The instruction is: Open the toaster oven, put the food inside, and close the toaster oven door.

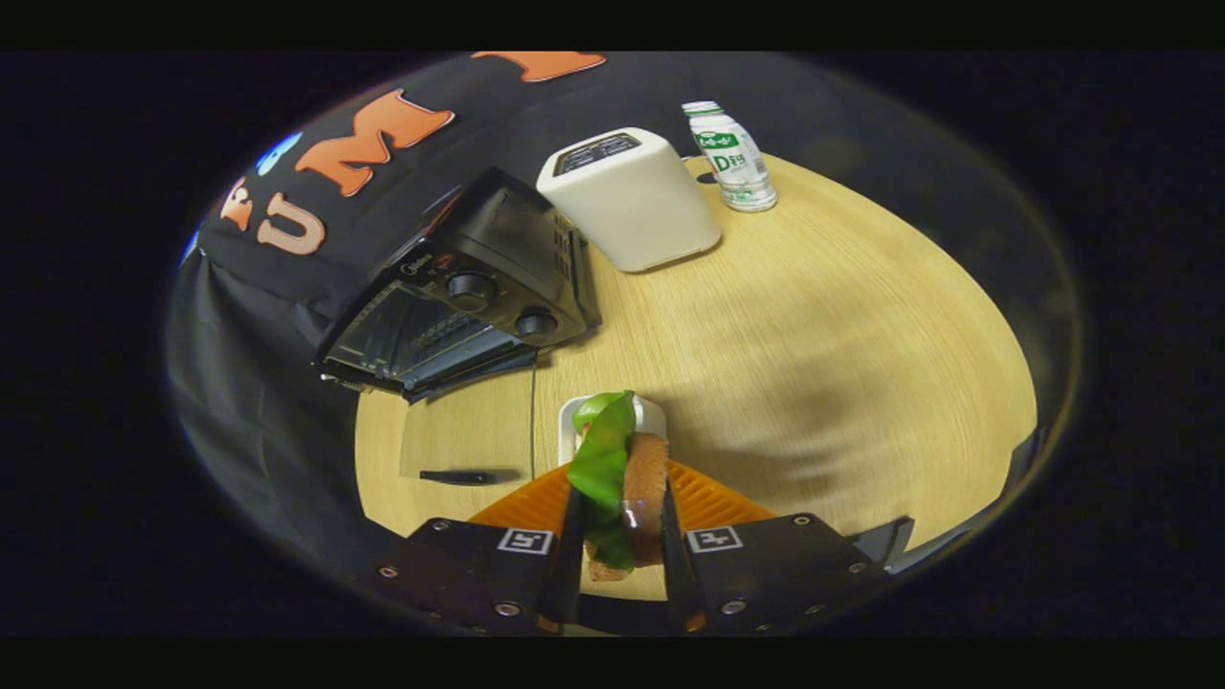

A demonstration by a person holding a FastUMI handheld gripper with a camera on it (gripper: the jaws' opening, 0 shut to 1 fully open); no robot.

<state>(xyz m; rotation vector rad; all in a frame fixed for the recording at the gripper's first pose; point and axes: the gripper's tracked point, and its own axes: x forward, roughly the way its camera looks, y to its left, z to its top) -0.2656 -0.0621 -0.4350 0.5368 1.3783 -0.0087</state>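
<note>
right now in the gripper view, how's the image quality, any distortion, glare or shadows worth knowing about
In the gripper view the fisheye bends the table edge into a curve and tilts the toaster oven; soft shadows mottle the wood beyond the fingers; the oven's glass door shows faint glare; the sandwich, pinched in the gripper, looks slightly soft up close, as does the bottle.

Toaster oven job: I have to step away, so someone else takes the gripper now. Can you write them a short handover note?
Gripper: shut on the sandwich, bread and lettuce pinched between both fingers, raised over the white dish and orange mat.
Toaster oven: beyond the fingers at the table edge, its door looks dropped open.
Done: door open, food picked up.
Left: carry the sandwich into the oven, release it, close the door.
Behind the oven: white toaster, bottle.
</note>
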